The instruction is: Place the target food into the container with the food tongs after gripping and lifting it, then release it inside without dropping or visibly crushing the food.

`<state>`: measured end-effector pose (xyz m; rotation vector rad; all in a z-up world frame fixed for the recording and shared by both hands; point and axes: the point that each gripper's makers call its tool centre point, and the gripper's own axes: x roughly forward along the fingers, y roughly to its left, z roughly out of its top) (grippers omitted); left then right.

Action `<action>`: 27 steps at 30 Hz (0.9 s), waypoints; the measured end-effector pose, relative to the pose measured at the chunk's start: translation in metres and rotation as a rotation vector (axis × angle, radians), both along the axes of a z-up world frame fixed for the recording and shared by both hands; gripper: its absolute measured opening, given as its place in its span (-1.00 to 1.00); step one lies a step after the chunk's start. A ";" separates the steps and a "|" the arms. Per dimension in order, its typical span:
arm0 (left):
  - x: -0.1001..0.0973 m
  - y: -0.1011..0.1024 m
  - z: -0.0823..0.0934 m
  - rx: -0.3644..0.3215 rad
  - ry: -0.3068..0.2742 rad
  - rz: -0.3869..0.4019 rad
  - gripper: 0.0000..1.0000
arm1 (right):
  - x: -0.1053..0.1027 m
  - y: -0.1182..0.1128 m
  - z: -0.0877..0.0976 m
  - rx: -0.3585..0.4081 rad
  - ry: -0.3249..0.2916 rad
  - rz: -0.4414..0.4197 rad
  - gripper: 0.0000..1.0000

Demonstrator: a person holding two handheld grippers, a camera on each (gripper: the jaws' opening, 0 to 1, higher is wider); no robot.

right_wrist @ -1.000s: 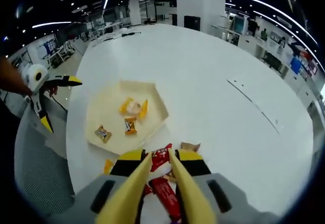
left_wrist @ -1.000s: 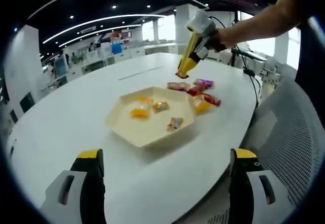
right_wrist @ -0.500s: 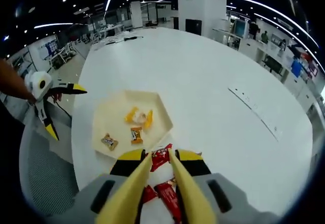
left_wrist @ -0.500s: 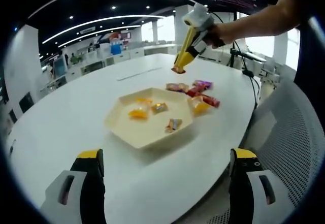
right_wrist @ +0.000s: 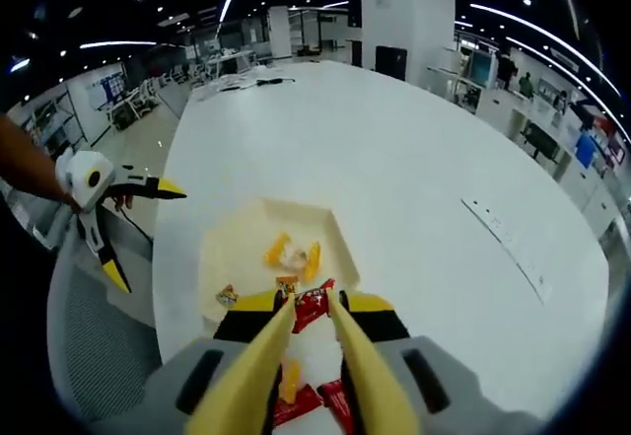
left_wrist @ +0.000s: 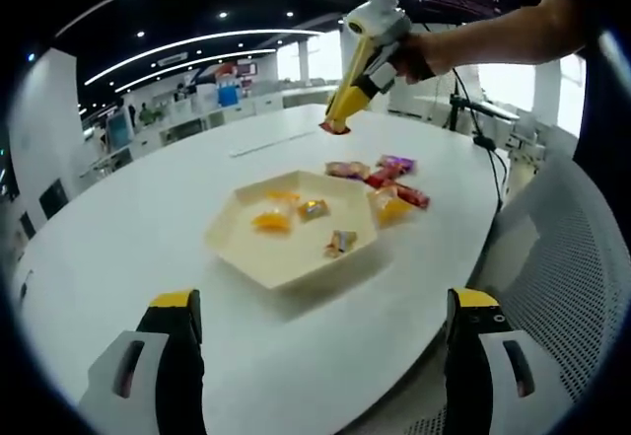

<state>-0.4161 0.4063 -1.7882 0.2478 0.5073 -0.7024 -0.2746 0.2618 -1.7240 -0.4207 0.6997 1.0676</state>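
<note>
A cream hexagonal tray [left_wrist: 286,257] sits mid-table and holds several wrapped candies: orange ones [left_wrist: 270,220] and a striped one [left_wrist: 338,243]. High above the tray's far side hangs my right gripper [left_wrist: 336,123], shut on a red wrapped candy [left_wrist: 334,128]. In the right gripper view the yellow tong tips [right_wrist: 308,303] pinch that red candy [right_wrist: 314,305] over the tray [right_wrist: 237,257], which lies far below. My left gripper [left_wrist: 323,299] stands open near the table's front edge with nothing between its jaws. It also shows at the left of the right gripper view [right_wrist: 133,228].
Several loose candies, red, purple and orange, [left_wrist: 385,179] lie on the white oval table [left_wrist: 128,228] just right of the tray. A mesh chair [left_wrist: 572,287] stands at the table's right. A person's arm [left_wrist: 493,45] holds the right gripper.
My right gripper has risen with the red candy and shifted from above the loose candies towards the tray. The left gripper has stayed still and open.
</note>
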 end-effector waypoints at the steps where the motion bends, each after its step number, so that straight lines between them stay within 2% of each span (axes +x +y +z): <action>1: 0.000 0.000 0.000 -0.001 -0.001 0.000 0.98 | 0.000 0.003 0.001 0.003 0.000 0.003 -0.57; 13: 0.001 0.000 0.000 0.000 -0.003 0.003 0.98 | -0.008 0.054 0.017 0.039 -0.006 0.065 -0.57; 22: 0.001 0.001 0.000 -0.001 -0.004 0.008 0.98 | -0.022 0.088 0.015 0.041 0.002 0.117 -0.57; 25: 0.001 0.001 0.000 0.004 -0.007 0.004 0.98 | -0.027 0.093 0.011 0.016 -0.021 0.152 -0.56; 27: 0.001 0.002 -0.001 0.003 -0.007 0.005 0.98 | -0.031 0.096 0.009 0.021 -0.011 0.166 -0.55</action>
